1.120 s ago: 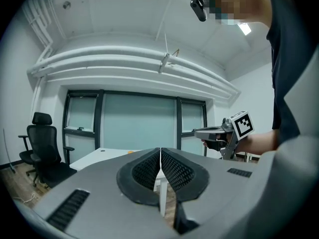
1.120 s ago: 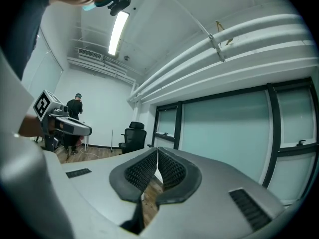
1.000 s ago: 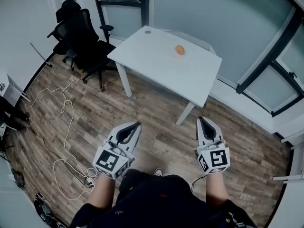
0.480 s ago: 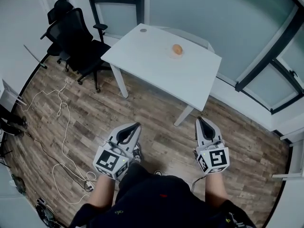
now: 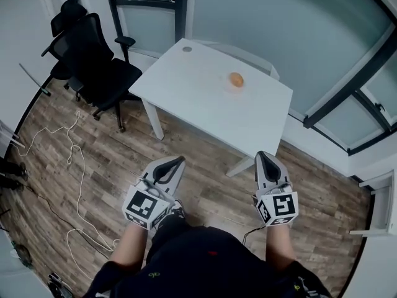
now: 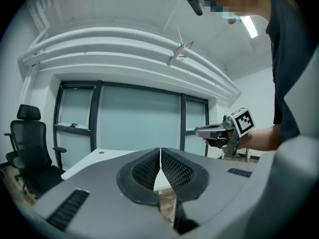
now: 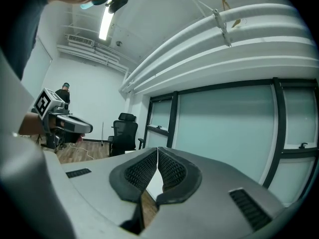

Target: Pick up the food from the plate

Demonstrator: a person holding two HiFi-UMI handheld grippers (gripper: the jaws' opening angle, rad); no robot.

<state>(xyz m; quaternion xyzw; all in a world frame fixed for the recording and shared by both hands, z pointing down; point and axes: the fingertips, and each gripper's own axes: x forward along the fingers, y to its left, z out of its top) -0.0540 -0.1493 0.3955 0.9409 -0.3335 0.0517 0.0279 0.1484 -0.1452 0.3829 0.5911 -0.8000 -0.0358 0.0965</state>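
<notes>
Still approaching — the white table [image 5: 186, 82] has edged closer. The round orange food [image 5: 236, 79] sits on its plate [image 5: 228, 86], well ahead of the left gripper [image 5: 178, 161] and right gripper [image 5: 263, 156] — both closed tight, empty.

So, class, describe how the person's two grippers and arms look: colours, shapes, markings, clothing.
Both the left gripper and right gripper are grey, tapering wedge shapes with black ribbed pads. Each carries a white cube printed with black square markers. The person wears a dark top with short sleeves.
</notes>
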